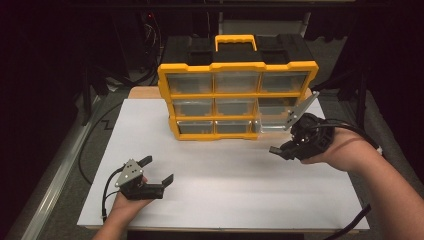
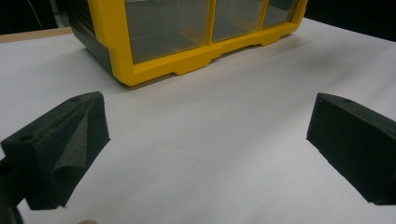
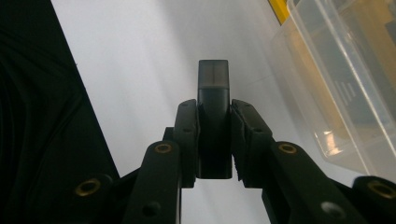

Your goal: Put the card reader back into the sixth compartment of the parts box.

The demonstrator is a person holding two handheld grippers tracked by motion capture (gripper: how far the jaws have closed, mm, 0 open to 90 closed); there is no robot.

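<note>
While the left gripper (image 1: 159, 169) is resting wide open on the white table (image 1: 225, 195), the right gripper (image 3: 213, 135) is clamping a small dark rectangular block (image 3: 214, 93) beside the yellow-framed clear-drawer organizer (image 1: 237, 100).

No lettering, label, brand, number or sign can be read on the yellow organizer (image 1: 238, 99) or the small dark block (image 3: 214, 116).

A white board (image 1: 225, 190) covers the tabletop, with a strip of bare wood (image 1: 142, 92) showing at its far left corner. Dark cables (image 1: 87, 150) trail along the grey floor (image 1: 50, 200) at the left, and black equipment (image 1: 130, 40) stands in the dim background.
</note>
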